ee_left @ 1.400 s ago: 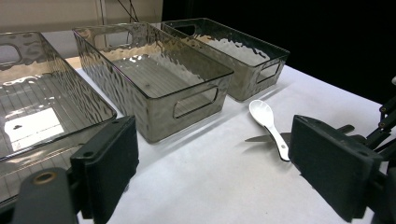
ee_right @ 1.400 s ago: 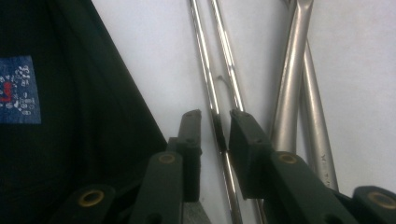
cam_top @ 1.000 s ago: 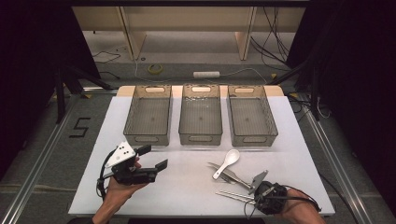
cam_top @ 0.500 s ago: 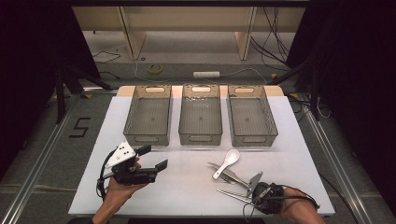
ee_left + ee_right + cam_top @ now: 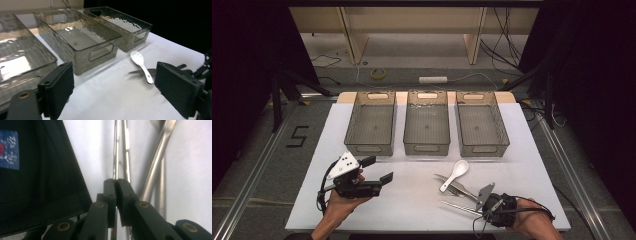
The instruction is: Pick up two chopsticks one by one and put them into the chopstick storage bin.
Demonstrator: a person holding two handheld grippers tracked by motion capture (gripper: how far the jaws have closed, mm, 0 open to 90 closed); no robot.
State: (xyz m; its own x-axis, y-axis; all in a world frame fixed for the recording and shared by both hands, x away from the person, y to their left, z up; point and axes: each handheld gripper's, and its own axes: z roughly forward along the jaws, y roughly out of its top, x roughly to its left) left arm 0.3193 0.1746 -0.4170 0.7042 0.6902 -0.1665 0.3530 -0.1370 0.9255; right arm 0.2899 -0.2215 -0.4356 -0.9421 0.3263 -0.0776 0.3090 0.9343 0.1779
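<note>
Lying at the table's near right, a metal chopstick (image 5: 115,157) is clamped between the closed jaws of the right gripper (image 5: 116,181); the left gripper (image 5: 378,170) is held wide apart, near left.

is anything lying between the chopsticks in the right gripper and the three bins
Yes: the white spoon and a metal fork lie between the chopsticks pinched by the right gripper and the bins.
</note>
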